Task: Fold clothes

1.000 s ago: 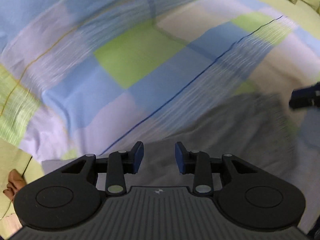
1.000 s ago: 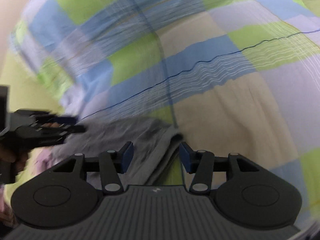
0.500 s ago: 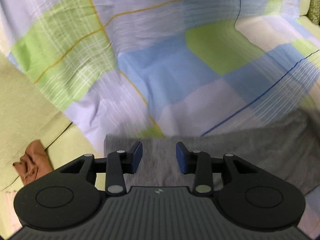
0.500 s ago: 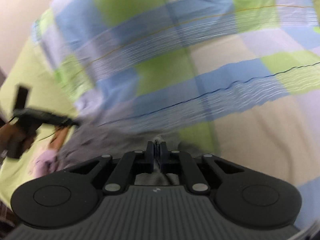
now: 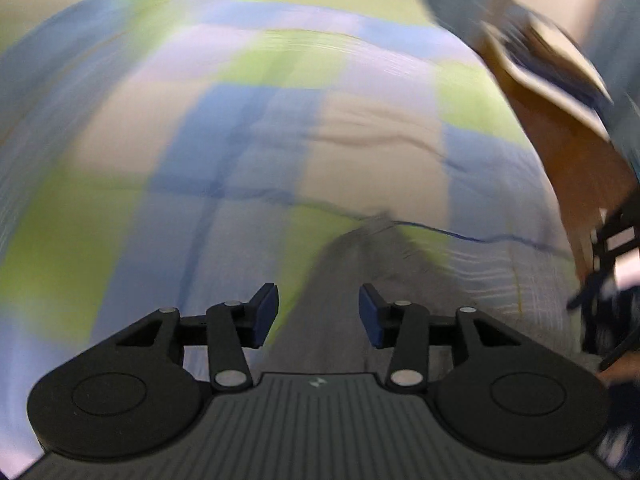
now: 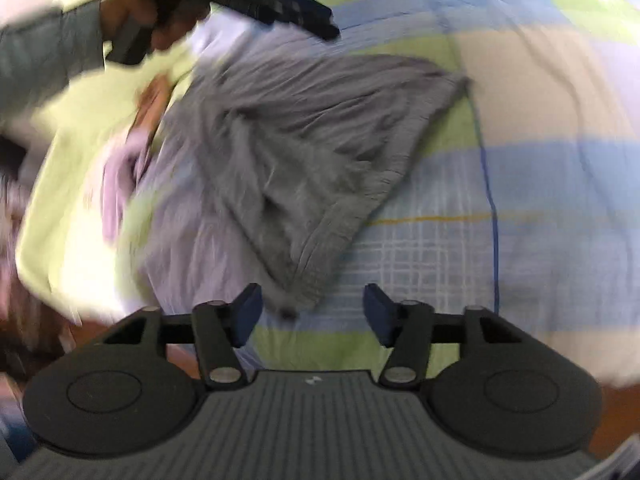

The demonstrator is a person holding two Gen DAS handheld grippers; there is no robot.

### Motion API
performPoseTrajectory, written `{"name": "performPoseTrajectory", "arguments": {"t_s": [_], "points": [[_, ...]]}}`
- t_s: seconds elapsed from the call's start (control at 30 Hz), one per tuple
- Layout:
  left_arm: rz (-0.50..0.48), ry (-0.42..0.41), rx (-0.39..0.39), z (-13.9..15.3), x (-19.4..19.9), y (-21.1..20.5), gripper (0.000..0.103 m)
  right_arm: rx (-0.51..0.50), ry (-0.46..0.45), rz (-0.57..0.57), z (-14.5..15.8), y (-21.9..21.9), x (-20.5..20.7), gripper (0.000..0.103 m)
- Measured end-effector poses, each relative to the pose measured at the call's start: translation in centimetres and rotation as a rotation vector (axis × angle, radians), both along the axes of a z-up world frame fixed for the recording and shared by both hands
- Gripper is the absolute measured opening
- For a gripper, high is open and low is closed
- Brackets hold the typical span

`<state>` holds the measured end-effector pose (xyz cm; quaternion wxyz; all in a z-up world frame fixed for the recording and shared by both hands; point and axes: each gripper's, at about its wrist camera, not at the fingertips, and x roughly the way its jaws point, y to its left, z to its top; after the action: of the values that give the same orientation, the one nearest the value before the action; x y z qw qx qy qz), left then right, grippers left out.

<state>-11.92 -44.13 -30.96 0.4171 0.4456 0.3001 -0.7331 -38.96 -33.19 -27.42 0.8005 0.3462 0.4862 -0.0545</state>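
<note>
Soft even indoor light, heavy motion blur, fisheye bending at edges.
Checked blue-green-lilac bedsheet [image 5: 224, 152] smeared in left view; crumpled grey cloth garment [image 6: 304, 152] sharper in right view, yellow-green patch at left glaring.

A bed under a checked cover [image 6: 520, 184] carries a crumpled grey garment [image 6: 304, 152], with lilac cloth [image 6: 120, 176] at its nine o'clock.

A bedroom at home: a checked quilt [image 6: 520, 184] in blue, green and cream fills both views, with a lime sheet [image 6: 72, 200] at left and crumpled clothes [image 6: 304, 152] on it.
</note>
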Motion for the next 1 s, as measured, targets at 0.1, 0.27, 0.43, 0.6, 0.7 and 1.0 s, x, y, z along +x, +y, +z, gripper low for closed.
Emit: {"name": "performPoseTrajectory", "arguments": {"t_s": [0.1, 0.27, 0.43, 0.6, 0.7, 1.0], "points": [[-0.168, -0.016, 0.049, -0.9, -2.4, -2.4, 0.05, 0.039, -0.012, -0.103, -0.3, -0.1, -1.0, 0.063], [-0.373, -0.098, 0.167, -4.0, -5.2, -5.4, 0.053, 0.064, -0.05, -0.229, -0.9, -0.3, -2.8, 0.07], [-0.509, -0.137, 0.213, -4.4, -7.2, -4.8, 0.028, 0.11, -0.084, -0.374, -2.3, 0.0, -5.3, 0.075], [-0.696, -0.204, 0.144, -3.4, -8.4, -0.7, 0.011, 0.149, -0.103, -0.541, -3.1, 1.8, -7.6, 0.075], [-0.68, -0.234, 0.036, -2.7, -7.6, -0.5, 0.012, 0.151, -0.104, -0.718, -3.1, 3.9, -8.5, 0.074], [-0.586, -0.247, -0.094, -3.6, -4.5, 1.4, 0.013, 0.223, -0.208, -1.128, -4.7, 12.7, -4.2, 0.06]]}}
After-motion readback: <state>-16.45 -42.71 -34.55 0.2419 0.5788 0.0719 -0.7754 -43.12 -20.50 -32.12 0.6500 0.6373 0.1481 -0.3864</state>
